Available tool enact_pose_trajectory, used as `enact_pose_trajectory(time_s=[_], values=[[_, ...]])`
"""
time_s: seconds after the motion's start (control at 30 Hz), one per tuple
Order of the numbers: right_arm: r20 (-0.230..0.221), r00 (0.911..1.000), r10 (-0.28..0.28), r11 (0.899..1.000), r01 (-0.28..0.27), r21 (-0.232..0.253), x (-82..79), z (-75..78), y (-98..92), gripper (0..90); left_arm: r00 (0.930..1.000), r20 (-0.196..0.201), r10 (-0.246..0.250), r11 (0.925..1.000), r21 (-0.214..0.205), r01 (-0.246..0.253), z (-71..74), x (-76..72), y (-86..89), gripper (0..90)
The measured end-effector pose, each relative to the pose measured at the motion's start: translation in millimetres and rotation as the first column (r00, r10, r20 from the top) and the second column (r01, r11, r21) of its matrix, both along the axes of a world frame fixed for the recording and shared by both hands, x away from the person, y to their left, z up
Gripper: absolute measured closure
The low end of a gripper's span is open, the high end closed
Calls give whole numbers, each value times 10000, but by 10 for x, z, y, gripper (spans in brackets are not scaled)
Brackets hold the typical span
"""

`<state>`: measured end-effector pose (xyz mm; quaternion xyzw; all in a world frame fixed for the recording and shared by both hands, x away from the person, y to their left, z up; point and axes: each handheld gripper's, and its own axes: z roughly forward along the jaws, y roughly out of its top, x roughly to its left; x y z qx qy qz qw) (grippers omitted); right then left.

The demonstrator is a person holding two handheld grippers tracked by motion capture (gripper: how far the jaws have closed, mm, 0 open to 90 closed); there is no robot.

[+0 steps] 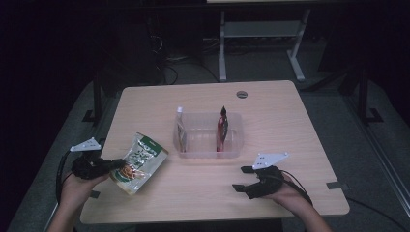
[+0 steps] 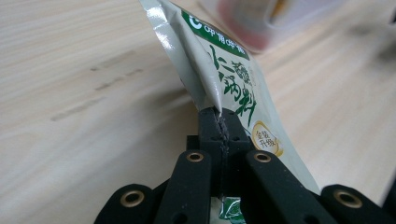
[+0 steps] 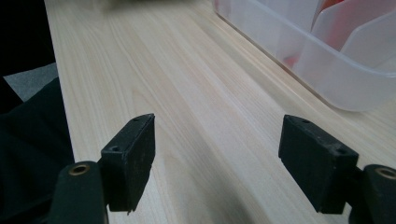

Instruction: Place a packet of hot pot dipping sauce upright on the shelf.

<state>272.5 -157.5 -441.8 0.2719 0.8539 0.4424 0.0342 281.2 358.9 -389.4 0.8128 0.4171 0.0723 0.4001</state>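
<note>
The left claw (image 2: 219, 122) is closed on the edge of a glossy green-and-white snack pouch (image 1: 139, 163), whose lower part is cut off in the left gripper view. The right claw (image 3: 217, 163) stands open and empty above the light wooden tabletop (image 1: 270, 116), beside a clear plastic bin (image 1: 209, 151) whose contents are blurred.

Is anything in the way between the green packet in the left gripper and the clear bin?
Nothing visible: bare table lies between the green packet, pinched in the left gripper, and the clear bin.
</note>
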Motion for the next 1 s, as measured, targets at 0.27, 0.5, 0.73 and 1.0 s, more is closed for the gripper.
enact_pose_trajectory(time_s=[0.27, 0.5, 0.73, 1.0], values=[[-342, 9994, 10, 9997, -2, 231, 21, 40, -19, 260, 9955, -162, -931, 9956, 14, 932, 19, -213, -233, 900], [-927, 9950, 368, 9987, -333, 385, 37, 89, -28, 173, 9825, -152, -1854, 9826, -138, 1852, 43, -301, -503, 900], [-940, 9940, 557, 9981, -530, 305, 31, 112, -61, 178, 9570, 46, -2899, 9569, -164, 2899, 70, -307, -842, 900], [-912, 9941, 584, 9968, -531, 593, 76, 164, -118, 204, 9105, 369, -4118, 9109, -120, 4124, 78, -174, -1213, 900]])
